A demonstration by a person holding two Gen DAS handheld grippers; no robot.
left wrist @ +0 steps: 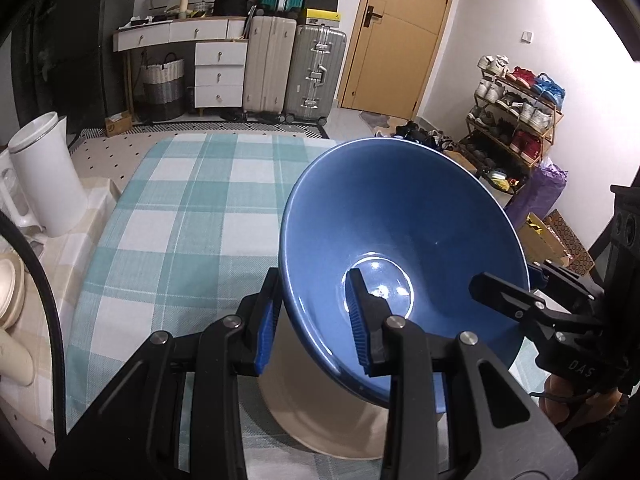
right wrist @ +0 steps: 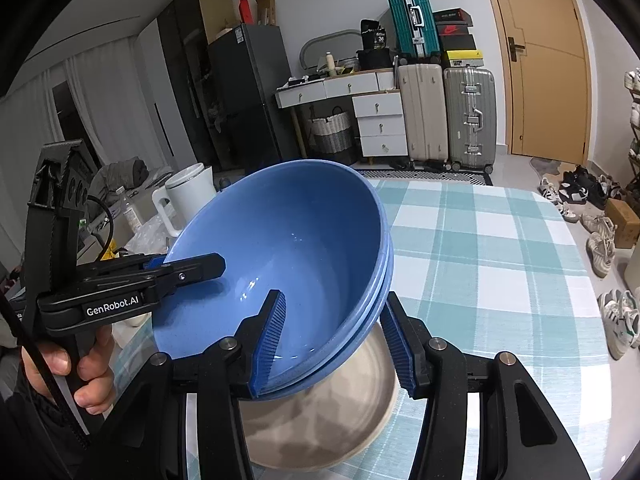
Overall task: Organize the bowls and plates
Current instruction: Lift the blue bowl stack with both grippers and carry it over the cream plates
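A stack of nested blue bowls (left wrist: 400, 248) is held tilted above a cream plate (left wrist: 320, 420) on the checked tablecloth. My left gripper (left wrist: 314, 320) straddles the bowls' left rim, one pad inside, one outside. My right gripper (right wrist: 336, 340) straddles the opposite rim the same way; its fingers also show in the left wrist view (left wrist: 508, 300). In the right wrist view the blue bowls (right wrist: 288, 248) show several stacked rims over the cream plate (right wrist: 332, 420), and the left gripper's fingers (right wrist: 192, 268) clamp the far rim.
A white kettle (left wrist: 44, 176) and cream dishes (left wrist: 8, 292) stand at the table's left. The teal checked tablecloth (left wrist: 180, 208) stretches ahead. Suitcases, drawers, a door and a shoe rack (left wrist: 516, 120) lie beyond.
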